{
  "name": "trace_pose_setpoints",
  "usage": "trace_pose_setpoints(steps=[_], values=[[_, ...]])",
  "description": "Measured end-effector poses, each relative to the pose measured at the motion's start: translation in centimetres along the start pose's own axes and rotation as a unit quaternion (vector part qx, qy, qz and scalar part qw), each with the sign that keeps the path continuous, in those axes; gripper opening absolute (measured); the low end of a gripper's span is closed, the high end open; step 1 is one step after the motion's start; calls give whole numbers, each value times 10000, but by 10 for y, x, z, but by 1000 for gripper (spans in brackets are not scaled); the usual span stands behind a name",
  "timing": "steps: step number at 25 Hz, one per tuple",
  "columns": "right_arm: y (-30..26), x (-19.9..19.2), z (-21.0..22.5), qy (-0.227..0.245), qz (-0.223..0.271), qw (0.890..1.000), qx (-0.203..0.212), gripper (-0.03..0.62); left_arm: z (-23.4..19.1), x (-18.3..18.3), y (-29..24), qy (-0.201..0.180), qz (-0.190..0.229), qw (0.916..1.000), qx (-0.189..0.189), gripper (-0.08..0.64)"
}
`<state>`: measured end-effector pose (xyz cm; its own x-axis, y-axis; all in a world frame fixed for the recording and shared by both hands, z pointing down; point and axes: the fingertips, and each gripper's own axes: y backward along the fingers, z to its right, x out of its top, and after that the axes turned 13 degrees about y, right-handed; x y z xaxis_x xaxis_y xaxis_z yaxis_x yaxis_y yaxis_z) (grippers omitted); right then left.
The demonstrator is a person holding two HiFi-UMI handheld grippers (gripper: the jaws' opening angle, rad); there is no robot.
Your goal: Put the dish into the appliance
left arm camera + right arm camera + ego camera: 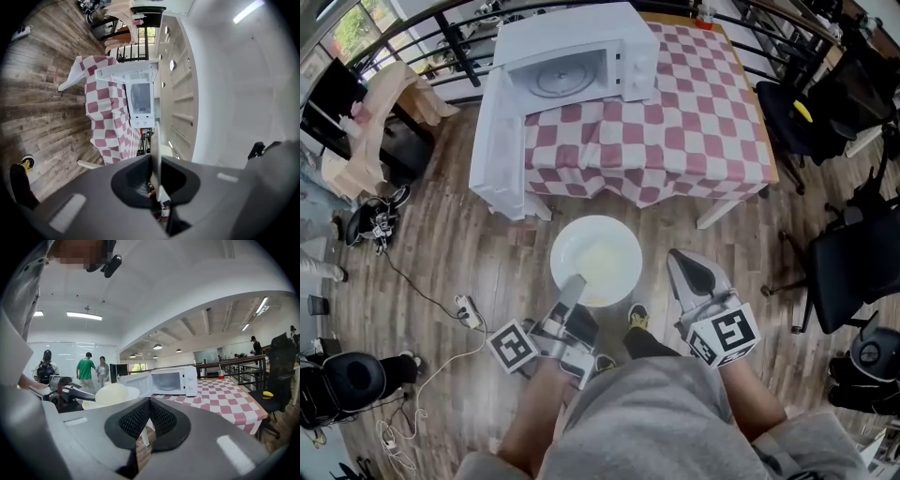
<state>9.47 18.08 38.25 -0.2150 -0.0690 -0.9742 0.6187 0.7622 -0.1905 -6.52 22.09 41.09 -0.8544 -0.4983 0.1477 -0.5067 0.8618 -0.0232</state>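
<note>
White dish (596, 260) held out before the open microwave (581, 56).
Left gripper (574, 284) clamps its near rim, above the wood floor (441, 244); right gripper (692, 272) beside it, jaws together, empty.

One dish (596, 261), one microwave (577, 56), one checked table (694, 103), two claws: left claw (575, 284) and right claw (685, 262).

The left tongs (576, 284) were clamped on the near rim of the dish (602, 246), held out before the body; the right tongs (692, 274) hung alongside, closed and empty.
</note>
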Motion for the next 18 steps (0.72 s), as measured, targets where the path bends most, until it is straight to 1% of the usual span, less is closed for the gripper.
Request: trace_pose_setpoints(steps=[8, 18], values=[[-25, -2, 39, -49, 104, 9999, 80, -2, 0, 7, -43, -12, 96, 9999, 26, 26], [-43, -4, 69, -58, 171, 9997, 192, -2, 3, 10, -76, -26, 200, 9998, 14, 26]])
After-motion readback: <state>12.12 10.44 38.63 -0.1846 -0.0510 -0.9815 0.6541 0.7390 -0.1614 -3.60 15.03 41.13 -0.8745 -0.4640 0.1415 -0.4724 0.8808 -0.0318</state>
